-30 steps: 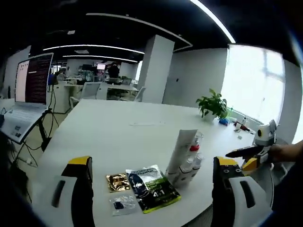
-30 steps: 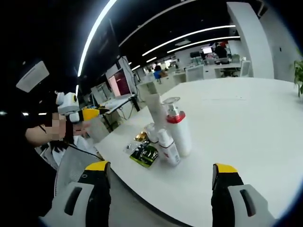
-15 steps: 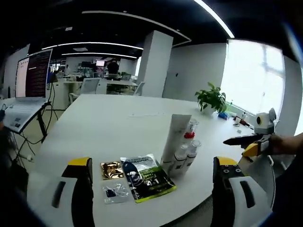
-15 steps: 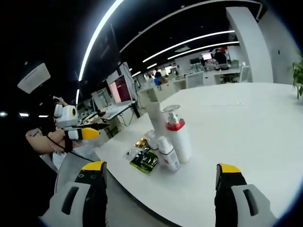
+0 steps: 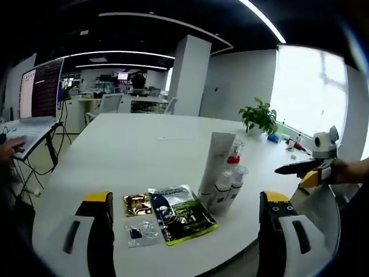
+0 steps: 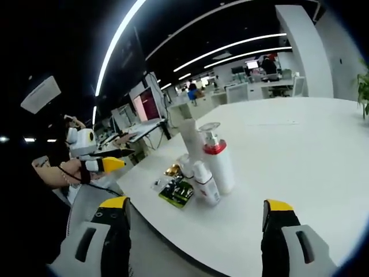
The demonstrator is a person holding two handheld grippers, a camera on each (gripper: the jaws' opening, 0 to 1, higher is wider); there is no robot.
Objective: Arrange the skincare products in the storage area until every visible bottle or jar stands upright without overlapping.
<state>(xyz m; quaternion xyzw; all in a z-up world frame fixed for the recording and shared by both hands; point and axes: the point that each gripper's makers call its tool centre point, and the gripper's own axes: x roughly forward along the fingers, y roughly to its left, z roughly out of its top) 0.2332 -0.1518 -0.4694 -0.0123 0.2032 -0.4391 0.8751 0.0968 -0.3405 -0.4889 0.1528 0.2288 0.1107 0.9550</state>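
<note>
Both claws, left claw (image 5: 183, 231) and right claw (image 6: 196, 236), hang open and empty short of the upright bottles (image 6: 214, 164); next, approach the table (image 6: 300, 150) and check for leaning ones.

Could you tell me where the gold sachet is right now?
In the left gripper view, the gold sachet lies flat near the table edge, left of the green packet.
</note>
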